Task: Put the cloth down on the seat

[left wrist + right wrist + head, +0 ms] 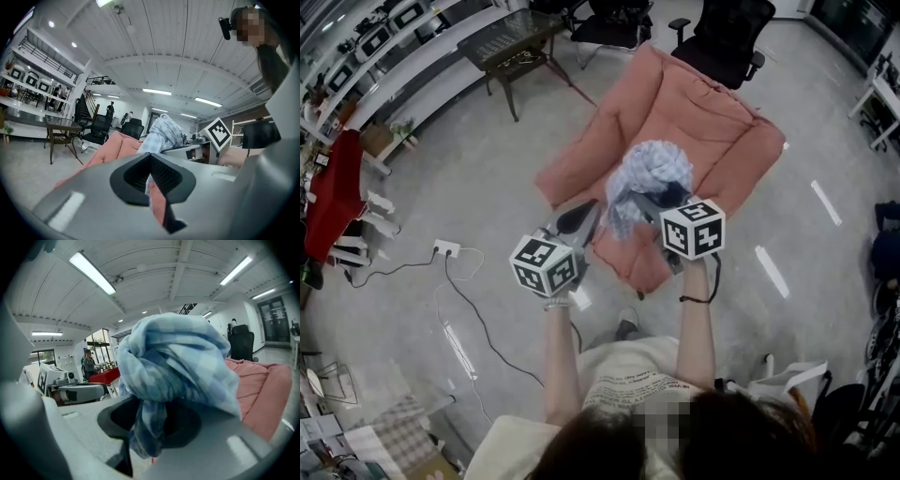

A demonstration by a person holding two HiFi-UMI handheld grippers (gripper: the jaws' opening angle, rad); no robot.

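A light blue checked cloth (pixel 649 172) hangs bunched in the air over the front of a pink armchair (pixel 703 122). My right gripper (pixel 660 199) is shut on it; in the right gripper view the cloth (pixel 178 362) bulges over the jaws and fills the gap at the right gripper (pixel 149 423). My left gripper (pixel 586 217) sits just left of the bundle. In the left gripper view its jaws meet on a thin edge of the cloth (pixel 161 133), which runs down into the left gripper (pixel 150 164). Pink upholstery (pixel 110 150) lies beyond.
A black office chair (pixel 727 37) stands behind the armchair, and a dark glass-topped table (pixel 511 42) at back left. A power strip with cables (pixel 445 248) lies on the floor at left. A red object (pixel 333 192) and shelves line the left wall.
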